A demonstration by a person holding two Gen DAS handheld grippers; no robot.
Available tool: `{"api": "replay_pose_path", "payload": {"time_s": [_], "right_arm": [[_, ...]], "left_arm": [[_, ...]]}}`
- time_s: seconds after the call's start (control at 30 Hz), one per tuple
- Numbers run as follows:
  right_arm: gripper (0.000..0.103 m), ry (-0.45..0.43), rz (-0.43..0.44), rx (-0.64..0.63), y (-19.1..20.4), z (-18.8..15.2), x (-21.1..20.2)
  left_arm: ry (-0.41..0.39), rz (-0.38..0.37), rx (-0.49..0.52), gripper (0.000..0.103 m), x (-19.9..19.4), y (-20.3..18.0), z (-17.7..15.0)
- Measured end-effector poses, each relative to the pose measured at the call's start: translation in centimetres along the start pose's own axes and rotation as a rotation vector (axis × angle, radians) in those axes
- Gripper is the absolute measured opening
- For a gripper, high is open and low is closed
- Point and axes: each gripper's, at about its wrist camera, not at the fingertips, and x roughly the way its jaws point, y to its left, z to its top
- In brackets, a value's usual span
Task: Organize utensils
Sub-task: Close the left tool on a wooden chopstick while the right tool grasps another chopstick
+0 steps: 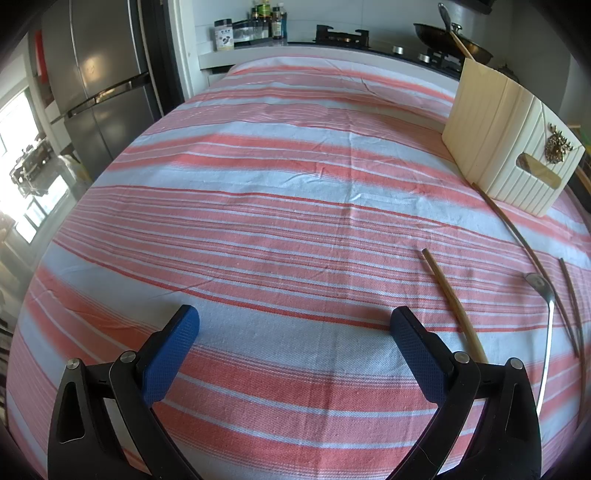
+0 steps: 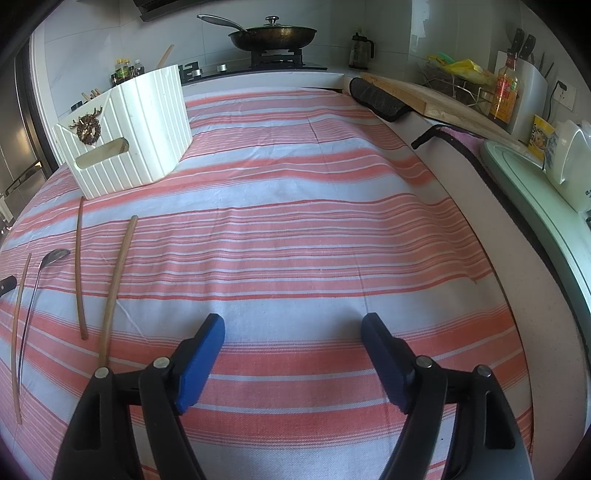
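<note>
On the red-and-white striped cloth lie three wooden chopsticks and a metal spoon, all left of my right gripper. That gripper is open and holds nothing. A white ribbed box with a handle slot stands beyond the utensils. In the left wrist view the nearest chopstick, the spoon and the box sit to the right of my left gripper, which is open and empty over bare cloth.
A stove with a lidded pan runs along the back. A wooden board, bottles and a white kettle line the right counter. A steel fridge stands at the left. A dark object pokes in at the left edge.
</note>
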Motion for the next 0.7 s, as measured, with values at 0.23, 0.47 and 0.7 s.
{"api": "replay_pose_path", "payload": {"time_s": [0.23,0.47,0.7], "right_arm": [[0.079,0.0,0.0,-0.001,0.1,0.0,0.0],[0.08,-0.001,0.004,0.0,0.1,0.0,0.0],[0.09,-0.005,0.073,0.019,-0.3,0.0,0.0]], "left_arm": [[-0.048,-0.053,-0.042,0.102,-1.5,0.4,-0.3],[-0.052,-0.151,0.03,0.102,-4.5,-5.3,-1.3],[0.019,-0.092,0.188,0.102,-3.6,-10.1,-4.3]]}}
